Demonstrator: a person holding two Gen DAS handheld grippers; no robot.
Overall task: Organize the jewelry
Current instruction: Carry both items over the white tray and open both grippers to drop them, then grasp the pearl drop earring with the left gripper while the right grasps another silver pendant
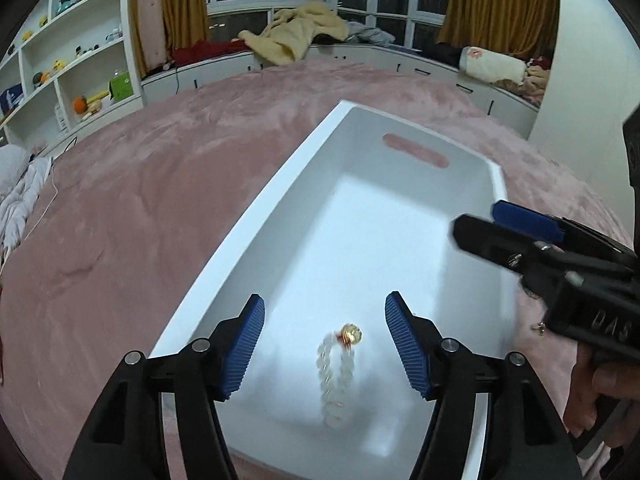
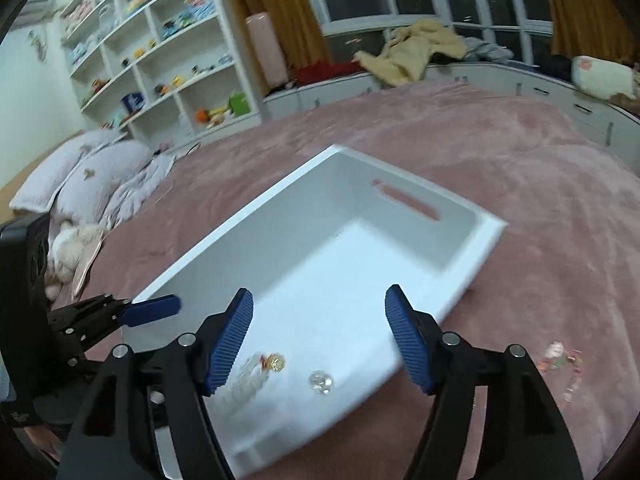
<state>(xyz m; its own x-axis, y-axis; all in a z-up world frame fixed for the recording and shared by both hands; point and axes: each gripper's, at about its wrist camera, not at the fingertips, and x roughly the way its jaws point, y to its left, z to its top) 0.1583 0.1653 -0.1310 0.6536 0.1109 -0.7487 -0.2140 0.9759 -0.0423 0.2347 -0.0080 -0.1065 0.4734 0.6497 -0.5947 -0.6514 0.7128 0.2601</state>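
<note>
A white rectangular bin [image 1: 256,216] [image 2: 240,224] with a slot handle lies on a pink bed. A clear-bead bracelet with a gold charm [image 1: 338,372] [image 2: 256,374] lies on its floor near the front. A small clear bead piece [image 2: 321,382] lies beside it. My left gripper [image 1: 325,344] is open and empty just above the bracelet; it also shows in the right wrist view [image 2: 152,312]. My right gripper [image 2: 319,344] is open and empty over the bin's near end; in the left wrist view it [image 1: 492,224] appears over the bin's right rim. A pink bead bracelet [image 2: 562,364] lies on the bed right of the bin.
The pink blanket [image 1: 140,208] covers the bed around the bin. Grey pillows [image 2: 88,176] lie at the left. White shelves [image 1: 68,64] with toys and a window bench [image 1: 360,56] with clothes stand behind.
</note>
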